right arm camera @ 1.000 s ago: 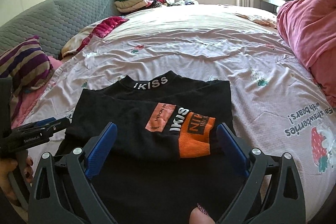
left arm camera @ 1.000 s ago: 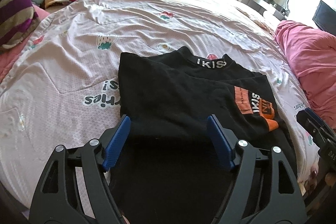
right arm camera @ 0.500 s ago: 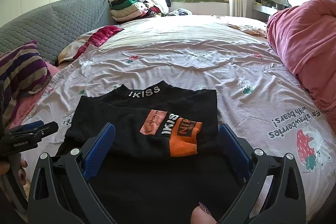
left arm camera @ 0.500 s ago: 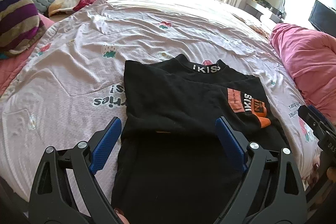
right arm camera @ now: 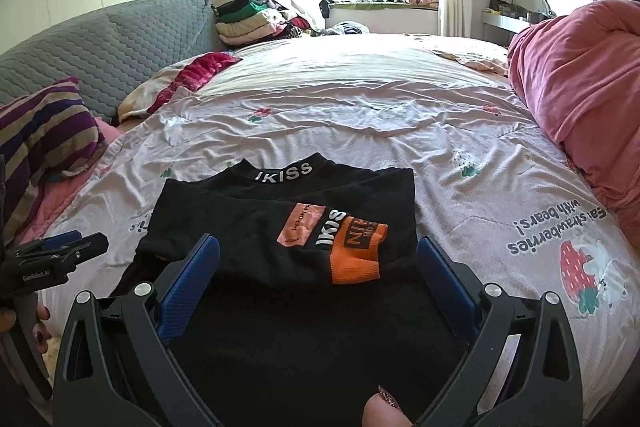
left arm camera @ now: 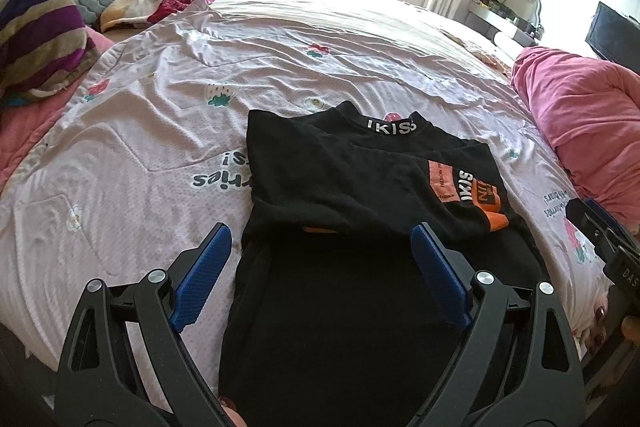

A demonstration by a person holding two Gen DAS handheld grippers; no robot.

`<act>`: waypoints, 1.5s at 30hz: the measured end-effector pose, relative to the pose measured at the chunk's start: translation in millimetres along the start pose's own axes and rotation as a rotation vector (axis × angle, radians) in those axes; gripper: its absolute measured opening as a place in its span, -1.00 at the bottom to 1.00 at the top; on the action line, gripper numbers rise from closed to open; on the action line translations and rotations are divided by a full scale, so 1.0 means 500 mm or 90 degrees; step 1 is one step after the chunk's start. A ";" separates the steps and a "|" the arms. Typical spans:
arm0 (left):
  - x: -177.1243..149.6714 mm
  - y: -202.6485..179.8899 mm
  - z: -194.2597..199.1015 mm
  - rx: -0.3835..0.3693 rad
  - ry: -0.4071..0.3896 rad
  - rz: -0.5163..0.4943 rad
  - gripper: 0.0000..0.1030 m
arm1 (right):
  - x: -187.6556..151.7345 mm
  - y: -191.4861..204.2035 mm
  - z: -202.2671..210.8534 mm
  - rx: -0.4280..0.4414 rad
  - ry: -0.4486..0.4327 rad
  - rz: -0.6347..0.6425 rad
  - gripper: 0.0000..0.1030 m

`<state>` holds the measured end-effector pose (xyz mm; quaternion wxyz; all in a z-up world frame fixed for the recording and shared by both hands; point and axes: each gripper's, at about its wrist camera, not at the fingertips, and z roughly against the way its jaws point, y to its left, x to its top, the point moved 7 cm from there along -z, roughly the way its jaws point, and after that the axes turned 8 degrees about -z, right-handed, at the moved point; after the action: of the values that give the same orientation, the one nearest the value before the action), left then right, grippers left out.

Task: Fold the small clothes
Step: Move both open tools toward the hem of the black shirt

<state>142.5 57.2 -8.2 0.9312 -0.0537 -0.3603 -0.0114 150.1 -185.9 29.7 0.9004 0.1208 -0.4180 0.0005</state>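
Observation:
A black top [left arm camera: 340, 187] [right arm camera: 288, 227] with a white "IKISS" collar lies flat on the bed, its sleeves folded across the chest, one orange cuff [right arm camera: 356, 259] on top. My left gripper [left arm camera: 320, 251] hovers open above the shirt's near left part, nothing between its blue pads. My right gripper [right arm camera: 318, 263] is open too, above the shirt's near right part, just short of the orange cuff. Each gripper shows at the edge of the other's view: the right gripper [left arm camera: 596, 227] and the left gripper [right arm camera: 60, 251].
The pink strawberry-print bedsheet [right arm camera: 400, 115] spreads all around. A pink duvet [right arm camera: 580, 99] is heaped at the right. A striped pillow [left arm camera: 36, 31] and a grey headboard [right arm camera: 100, 43] are at the left. Folded clothes [right arm camera: 252, 19] are stacked by the window.
Both grippers have drawn back and up from the shirt. The left jaws widened and let go of the sleeve fold.

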 end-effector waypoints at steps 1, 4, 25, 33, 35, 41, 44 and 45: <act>-0.003 0.001 0.002 0.002 0.001 -0.001 0.64 | -0.002 0.000 0.002 0.000 0.001 0.001 0.91; -0.012 0.002 0.006 0.004 0.002 -0.002 0.64 | -0.011 0.000 0.006 -0.001 0.004 0.004 0.91; -0.104 0.037 0.012 0.038 0.043 -0.001 0.64 | -0.097 -0.013 0.027 -0.009 0.038 0.029 0.91; -0.145 0.056 0.012 0.055 0.064 0.000 0.81 | -0.141 -0.035 0.031 -0.021 0.062 0.033 0.91; -0.153 0.061 0.012 0.060 0.069 0.002 0.81 | -0.156 -0.044 0.033 -0.025 0.070 0.033 0.91; -0.177 0.065 0.012 0.061 0.080 0.005 0.81 | -0.193 -0.072 0.031 -0.037 0.092 0.021 0.91; -0.187 0.066 0.011 0.058 0.088 0.008 0.81 | -0.205 -0.082 0.032 -0.040 0.097 0.019 0.91; -0.192 0.068 0.011 0.059 0.091 0.009 0.81 | -0.208 -0.085 0.033 -0.042 0.099 0.019 0.91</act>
<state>69.5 89.9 -71.7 0.9561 -0.0123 -0.2928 0.0079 74.5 -220.4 -47.7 0.9335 0.0844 -0.3485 0.0094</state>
